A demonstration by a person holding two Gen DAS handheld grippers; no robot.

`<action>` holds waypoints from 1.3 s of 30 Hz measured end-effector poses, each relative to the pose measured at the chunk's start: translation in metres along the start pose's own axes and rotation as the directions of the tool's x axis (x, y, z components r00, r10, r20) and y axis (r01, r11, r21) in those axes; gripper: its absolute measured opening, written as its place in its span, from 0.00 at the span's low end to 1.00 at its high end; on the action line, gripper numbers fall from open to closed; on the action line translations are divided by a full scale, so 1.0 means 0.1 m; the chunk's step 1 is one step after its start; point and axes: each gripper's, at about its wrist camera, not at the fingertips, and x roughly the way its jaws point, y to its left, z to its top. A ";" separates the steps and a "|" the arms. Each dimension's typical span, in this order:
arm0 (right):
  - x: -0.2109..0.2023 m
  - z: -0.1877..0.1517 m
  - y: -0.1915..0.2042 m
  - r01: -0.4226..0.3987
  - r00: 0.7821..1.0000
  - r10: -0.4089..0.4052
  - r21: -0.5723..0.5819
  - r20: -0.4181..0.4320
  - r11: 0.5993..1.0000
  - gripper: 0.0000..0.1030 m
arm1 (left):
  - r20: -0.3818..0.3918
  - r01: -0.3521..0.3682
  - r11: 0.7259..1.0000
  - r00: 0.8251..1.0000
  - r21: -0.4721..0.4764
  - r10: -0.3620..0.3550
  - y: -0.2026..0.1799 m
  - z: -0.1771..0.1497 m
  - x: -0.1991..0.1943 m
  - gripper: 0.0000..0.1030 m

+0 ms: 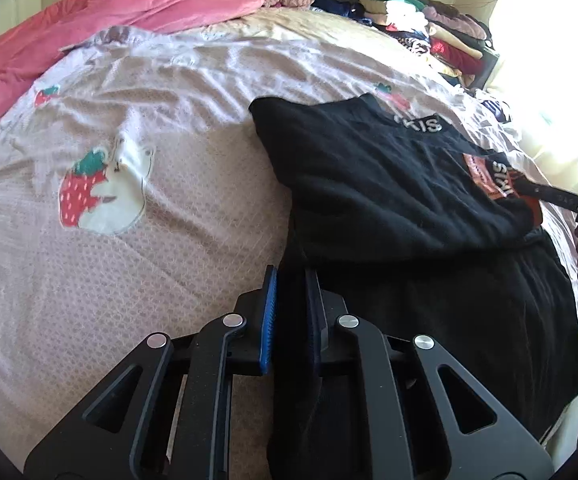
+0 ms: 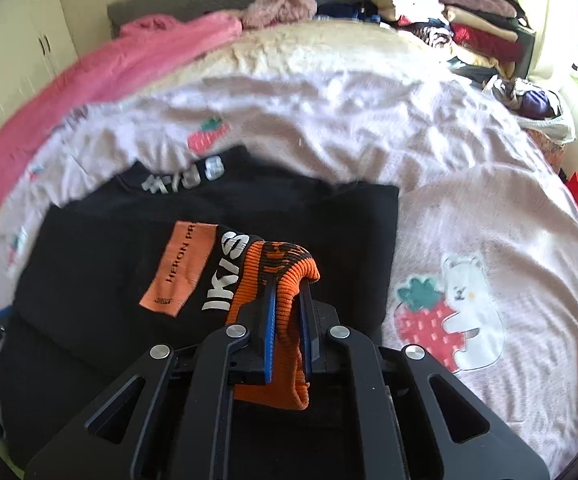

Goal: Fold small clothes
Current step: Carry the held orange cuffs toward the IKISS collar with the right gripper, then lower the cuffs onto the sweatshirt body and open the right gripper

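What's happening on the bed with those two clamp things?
A person is folding a black sweatshirt on the strawberry bedspread. The left gripper pinches the shirt's black edge between its fingers; the right gripper grips the orange ribbed cuff over the shirt's front. Folded clothes are piled by the headboard.

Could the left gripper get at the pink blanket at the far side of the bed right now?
Probably not: the left gripper is shut on the black sweater, and the pink blanket lies far across the bed.
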 end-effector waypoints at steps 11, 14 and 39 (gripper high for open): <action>-0.20 -0.11 -0.05 0.050 0.998 -0.051 0.023 0.042 0.998 0.37 | 0.030 0.021 1.000 0.999 0.012 -0.021 0.00 0.00 -0.29 0.07; -0.40 -0.12 0.00 0.016 0.997 -0.016 0.008 0.075 1.000 0.40 | 0.065 0.020 1.000 0.998 0.016 -0.021 0.00 0.12 -0.49 0.07; -0.02 -0.29 0.43 -0.080 0.996 0.075 -0.098 -0.048 0.992 0.53 | -0.082 0.064 0.985 0.995 0.160 -0.051 -0.66 0.40 0.32 0.23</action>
